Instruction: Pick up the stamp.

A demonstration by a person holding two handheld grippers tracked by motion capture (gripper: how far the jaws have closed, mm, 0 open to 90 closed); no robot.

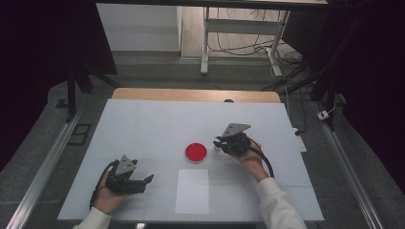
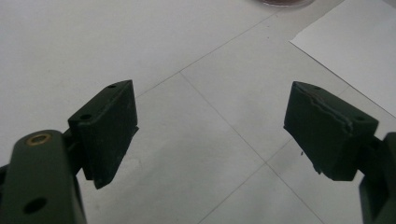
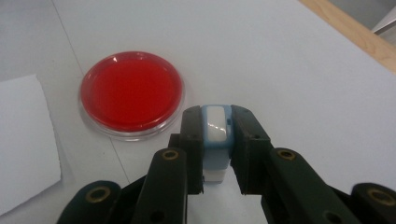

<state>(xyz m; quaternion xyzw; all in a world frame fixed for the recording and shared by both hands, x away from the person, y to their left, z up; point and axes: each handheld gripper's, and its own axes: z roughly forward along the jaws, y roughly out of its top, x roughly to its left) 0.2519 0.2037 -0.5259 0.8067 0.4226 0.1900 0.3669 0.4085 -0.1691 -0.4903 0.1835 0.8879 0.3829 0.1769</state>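
Fingers (image 3: 243, 140) of the right gripper (image 3: 217, 140) clench a small blue-white block (image 3: 217, 133) that could slip and hit the red dish (image 3: 131, 91) at ten o'clock.

Plenty of bare table (image 1: 143, 124) on the far and left sides. The red dish (image 1: 196, 152) sits mid-table just beside the right tongs (image 1: 219, 142), and the sheet of paper (image 1: 192, 191) lies flat in front of it, so nothing tall blocks a pass.
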